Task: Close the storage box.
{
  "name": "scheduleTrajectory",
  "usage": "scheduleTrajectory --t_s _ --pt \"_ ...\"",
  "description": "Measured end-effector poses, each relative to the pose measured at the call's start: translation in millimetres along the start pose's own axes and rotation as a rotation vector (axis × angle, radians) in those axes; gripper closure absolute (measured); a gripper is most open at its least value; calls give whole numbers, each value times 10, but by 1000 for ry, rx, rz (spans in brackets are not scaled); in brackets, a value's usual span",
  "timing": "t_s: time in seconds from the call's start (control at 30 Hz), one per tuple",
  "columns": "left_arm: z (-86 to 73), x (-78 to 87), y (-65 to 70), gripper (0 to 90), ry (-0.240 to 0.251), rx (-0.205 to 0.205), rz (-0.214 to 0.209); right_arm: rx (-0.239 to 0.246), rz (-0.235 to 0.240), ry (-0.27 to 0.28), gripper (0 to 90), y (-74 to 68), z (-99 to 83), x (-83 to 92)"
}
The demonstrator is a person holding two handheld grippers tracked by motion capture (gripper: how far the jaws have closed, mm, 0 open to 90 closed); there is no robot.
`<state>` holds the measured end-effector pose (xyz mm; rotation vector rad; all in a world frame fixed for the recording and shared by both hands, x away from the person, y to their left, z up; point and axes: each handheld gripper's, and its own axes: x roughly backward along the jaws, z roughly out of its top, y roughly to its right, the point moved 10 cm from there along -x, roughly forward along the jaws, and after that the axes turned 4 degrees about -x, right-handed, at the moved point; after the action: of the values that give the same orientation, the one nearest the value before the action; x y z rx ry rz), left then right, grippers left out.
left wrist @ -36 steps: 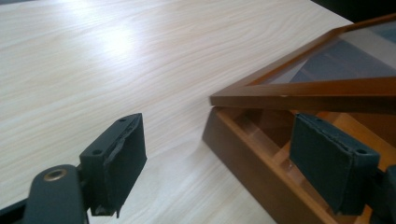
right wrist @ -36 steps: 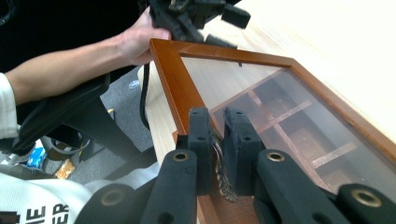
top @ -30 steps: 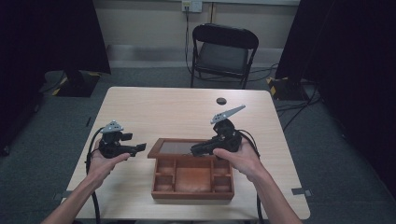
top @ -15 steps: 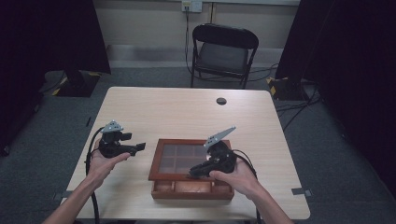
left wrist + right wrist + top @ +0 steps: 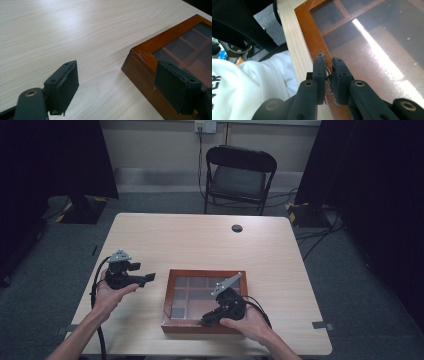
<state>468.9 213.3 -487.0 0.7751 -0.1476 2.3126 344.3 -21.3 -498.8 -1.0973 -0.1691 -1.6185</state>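
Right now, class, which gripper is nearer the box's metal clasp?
Right. The right gripper is shut on the clasp at the box lid's front edge. The left gripper is open, beside the box's left side, apart from it.

High view: you look forward and down over the counter point(image 5: 200, 240) from above your side.
Left gripper view: close and low, facing the wooden box point(image 5: 147, 53) corner across bare counter.
Right gripper view: very close, looking along the box's front rim toward your shirt.
Shared: all three see the box point(image 5: 205, 300).
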Motion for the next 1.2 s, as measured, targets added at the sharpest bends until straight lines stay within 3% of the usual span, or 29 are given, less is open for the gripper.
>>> scheduleTrajectory --t_s 0.13,0.23,0.27,0.33,0.47,0.53,0.6,0.67,0.73,0.77,0.8,0.9,0.97,1.03,1.1,1.17,1.2 --pt "-37 -16 -6 192 -18 4 -5 11 6 8 824 3 2 -1" --pt "-83 -47 9 170 -38 7 -31 -11 -4 65 648 51 58 67" --pt "-90 -53 11 169 -40 13 -31 -23 -29 97 598 109 91 132" --pt "-110 -63 -10 173 -53 9 -13 -42 -48 155 567 199 137 255" --pt "-178 -84 -84 173 -84 35 23 -119 -200 252 428 563 151 606" --pt "-269 -82 -123 173 -134 12 44 -155 -242 300 350 700 123 761" --pt "-369 -63 -144 180 -153 -17 38 -197 -314 332 287 877 33 930" --pt "-487 -70 -176 162 -192 1 43 -256 -362 374 224 1083 -116 1106" --pt "-538 -87 -211 178 -211 5 72 -286 -431 361 154 1250 -244 1169" --pt "-556 -99 -230 183 -213 -1 83 -325 -472 356 160 1362 -331 1206" --pt "-570 -106 -247 180 -216 -4 92 -371 -515 361 179 1488 -437 1249" --pt "-635 -127 -293 169 -221 54 92 -473 -572 361 272 1725 -666 1287" --pt "-705 -138 -341 168 -247 39 124 -486 -667 309 237 1867 -827 1270" --pt "-764 -162 -384 167 -265 28 143 -494 -702 264 183 1942 -948 1218" --pt "-793 -193 -429 154 -258 -20 183 -526 -725 235 151 1989 -1026 1173" --pt "-796 -196 -432 146 -247 -18 185 -530 -774 204 146 2042 -1085 1148" --pt "-795 -198 -437 144 -237 -24 193 -511 -821 205 146 2075 -1096 1154"
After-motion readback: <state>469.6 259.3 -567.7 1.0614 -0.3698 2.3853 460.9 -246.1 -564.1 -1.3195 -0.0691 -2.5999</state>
